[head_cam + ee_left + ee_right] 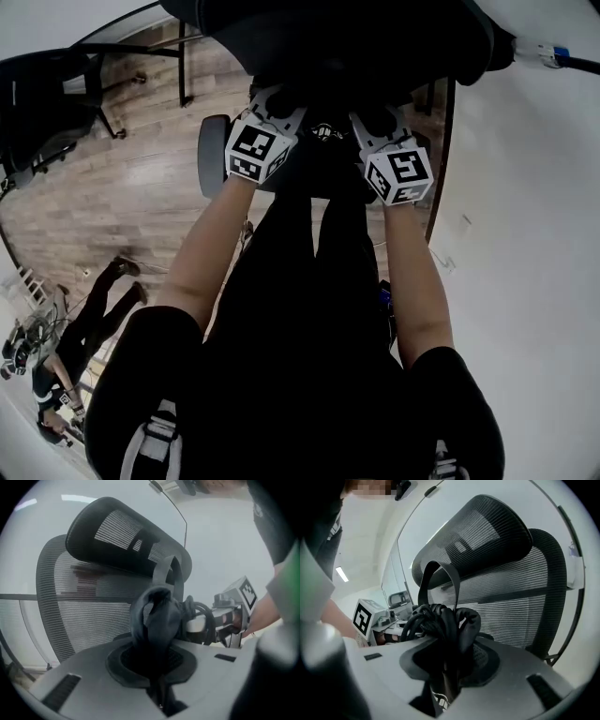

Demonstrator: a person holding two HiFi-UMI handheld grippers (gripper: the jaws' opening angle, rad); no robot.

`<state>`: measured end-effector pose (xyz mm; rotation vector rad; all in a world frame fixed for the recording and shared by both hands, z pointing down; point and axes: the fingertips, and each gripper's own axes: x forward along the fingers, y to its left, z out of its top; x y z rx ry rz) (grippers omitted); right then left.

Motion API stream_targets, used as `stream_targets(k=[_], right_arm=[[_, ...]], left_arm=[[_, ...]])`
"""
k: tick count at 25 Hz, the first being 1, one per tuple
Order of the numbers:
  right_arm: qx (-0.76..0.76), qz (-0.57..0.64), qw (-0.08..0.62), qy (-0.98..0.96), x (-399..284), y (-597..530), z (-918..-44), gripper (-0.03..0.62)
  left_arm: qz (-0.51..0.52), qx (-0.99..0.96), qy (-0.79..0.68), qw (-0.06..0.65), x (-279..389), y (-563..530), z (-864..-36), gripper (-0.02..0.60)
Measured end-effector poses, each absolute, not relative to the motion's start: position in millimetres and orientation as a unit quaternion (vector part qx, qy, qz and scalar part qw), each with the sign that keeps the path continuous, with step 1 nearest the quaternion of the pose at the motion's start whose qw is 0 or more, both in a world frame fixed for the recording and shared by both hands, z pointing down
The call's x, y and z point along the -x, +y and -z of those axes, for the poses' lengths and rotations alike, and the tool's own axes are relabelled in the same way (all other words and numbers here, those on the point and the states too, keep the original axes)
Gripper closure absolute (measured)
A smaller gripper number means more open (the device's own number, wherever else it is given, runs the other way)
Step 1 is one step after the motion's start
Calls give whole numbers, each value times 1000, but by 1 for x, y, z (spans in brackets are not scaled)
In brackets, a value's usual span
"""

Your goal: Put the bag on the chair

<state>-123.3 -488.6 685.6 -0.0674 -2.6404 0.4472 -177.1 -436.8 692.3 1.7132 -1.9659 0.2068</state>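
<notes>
Head view – grippers: my left gripper (272, 117) sits at 11 o'clock and my right gripper (380, 127) at 1 o'clock. Their marker cubes (255, 150) face up and both noses are buried in a dark mass.
Head view – bag: the bag (323, 164) shows only as black bulk between the two grippers — I cannot separate its lower edge from my dark clothing.
Head view – chair: the chair (328, 37) fills 12 o'clock, just beyond the grippers. I cannot tell whether the bag touches it.
Head view – surroundings: wooden floor (141, 197) at 9 o'clock, a second chair (42, 103) at 10 o'clock, a person (84, 337) at 8 o'clock.
Left gripper view – jaws: narrow, clamped on a fold (157, 616) of the bag's dark fabric that stands up from the pads.
Left gripper view – behind: the chair's mesh back (93, 606) with its headrest (117, 531) at 11 o'clock; the right gripper at 3 o'clock.
Right gripper view – jaws: set wider, closed on a bunch of black straps (440, 620) — one loops up toward 12 o'clock.
Right gripper view – behind: the mesh back at 1 o'clock, the left gripper at 9 o'clock.
</notes>
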Motion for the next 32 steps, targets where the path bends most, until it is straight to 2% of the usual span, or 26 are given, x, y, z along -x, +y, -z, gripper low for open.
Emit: stream_targets(k=[14,27,29,31,32], right_arm=[[-33,-156,279,-947,153,-507,-748,471],[-55,-174,341,-922,148,-510,-786,457],[-48,-174,342,-922,147,-509,-785,431],[-48,-180,338,-923,146,-509,-778,416],[-50,-186,333,-923,145,-508,-772,408]], left_arm=[[-84,-628,-726,268,217,-453,-760,548],[-124,-639,-700,294,218,-454,-794,548],[-112,-643,-699,294,218,-451,-792,524],[-96,-647,-696,296,219,-446,-786,440],[-91,-649,-695,297,220,-442,-781,422]])
